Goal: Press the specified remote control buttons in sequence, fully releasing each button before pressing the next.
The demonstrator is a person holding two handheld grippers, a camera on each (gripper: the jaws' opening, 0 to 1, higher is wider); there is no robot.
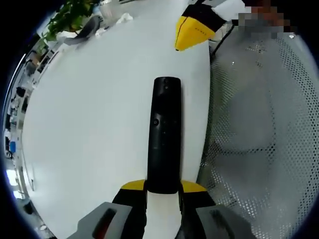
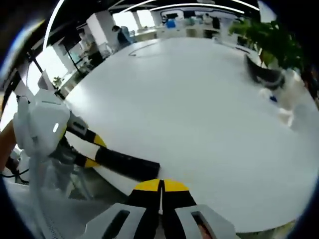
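Two jaws of the left gripper [image 1: 163, 191] are gripping the black remote [image 1: 165, 134] by its near end above the white bench [image 1: 89, 129], while the right gripper [image 2: 160, 191], jaws closed together, is hovering just beside it, probably needing to descend onto the first button.

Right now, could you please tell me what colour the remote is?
Black; the remote shows best in the left gripper view, held between yellow-tipped jaws.

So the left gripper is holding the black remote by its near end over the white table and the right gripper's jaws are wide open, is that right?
Not quite. The right gripper has its jaws closed together with nothing between them, as the right gripper view shows. The rest stands: the left gripper clamps the black remote by its near end over the white table.
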